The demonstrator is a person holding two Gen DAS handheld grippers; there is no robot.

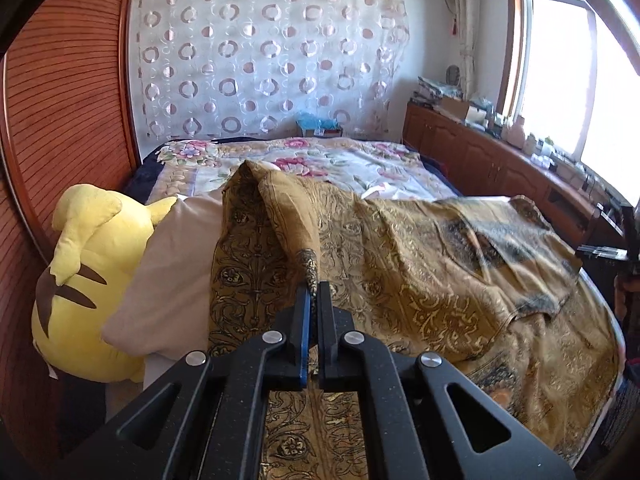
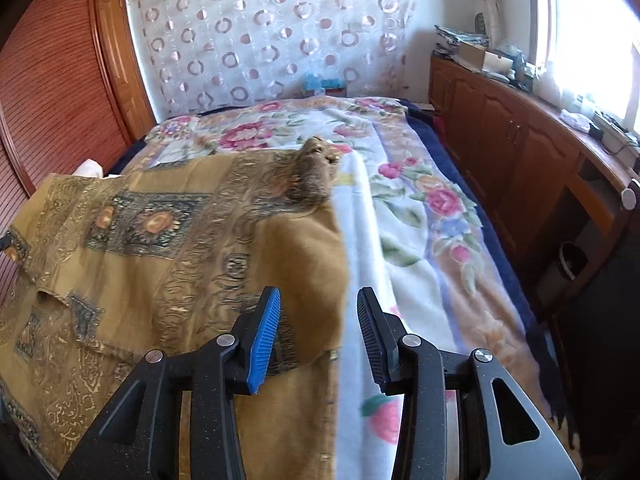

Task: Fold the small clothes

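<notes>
Setting: bedroom, bed (image 2: 404,236) under a floral blanket (image 2: 416,216), daylight from a window (image 1: 560,80) on the right.
Cloth: gold patterned garment (image 1: 420,264) spread across the near part of the bed, on top of the floral blanket; darker panels with round motifs across its middle.
Left gripper (image 1: 315,292): clamped tight on a corner of the garment, pulled up into a narrow tented ridge (image 1: 276,208) rising ahead of the fingers.
Right gripper (image 2: 318,312): jaws apart, nothing pinched; blue pad (image 2: 264,340) over the garment's right edge, black pad (image 2: 374,340) over the white blanket.
Garment edge: straight right-hand border (image 2: 340,264) running between the right gripper's fingers and away toward a bunched tip (image 2: 320,160) farther up the bed.
Left side: yellow plush toy (image 1: 88,280) with brown stripes against a pale pillow (image 1: 172,280), both beside the lifted cloth.
Backdrop: sheer curtain (image 1: 264,56) with ring pattern on the far wall; slatted wooden doors (image 1: 60,140) at left.
Right wall: wooden cabinets (image 2: 512,152) with cluttered tops under the window.
Far end: blue box (image 1: 318,124) at the head of the bed.
</notes>
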